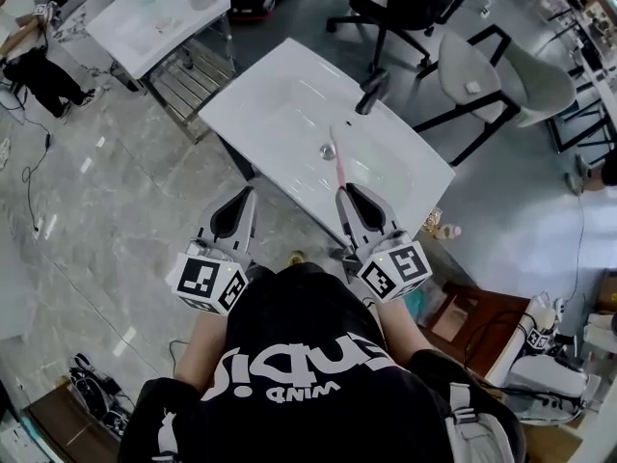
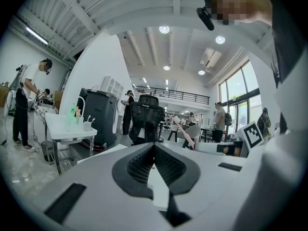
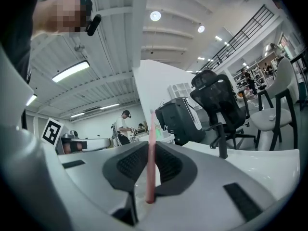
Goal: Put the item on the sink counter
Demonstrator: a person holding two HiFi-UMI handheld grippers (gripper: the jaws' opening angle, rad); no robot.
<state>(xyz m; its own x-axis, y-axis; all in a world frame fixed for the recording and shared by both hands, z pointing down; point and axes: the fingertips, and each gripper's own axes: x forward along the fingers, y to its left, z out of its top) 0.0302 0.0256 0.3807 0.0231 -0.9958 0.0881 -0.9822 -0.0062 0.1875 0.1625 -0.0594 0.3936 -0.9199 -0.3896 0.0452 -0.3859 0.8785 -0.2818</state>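
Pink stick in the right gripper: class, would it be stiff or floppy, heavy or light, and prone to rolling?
Probably stiff: the pink stick juts straight from the right gripper without sagging. Likely light, being so thin. Its slim shaft might roll or slide on the glossy sink.

The right gripper (image 1: pixel 343 194) was at the near edge of the white sink (image 1: pixel 275 90). Its fingers held a thin pink stick (image 1: pixel 340 170) that reached out over the sink's bowl. The left gripper (image 1: pixel 248 194) was just off the sink's near corner. A dark tap (image 1: pixel 371 92) stood at the sink's far side.
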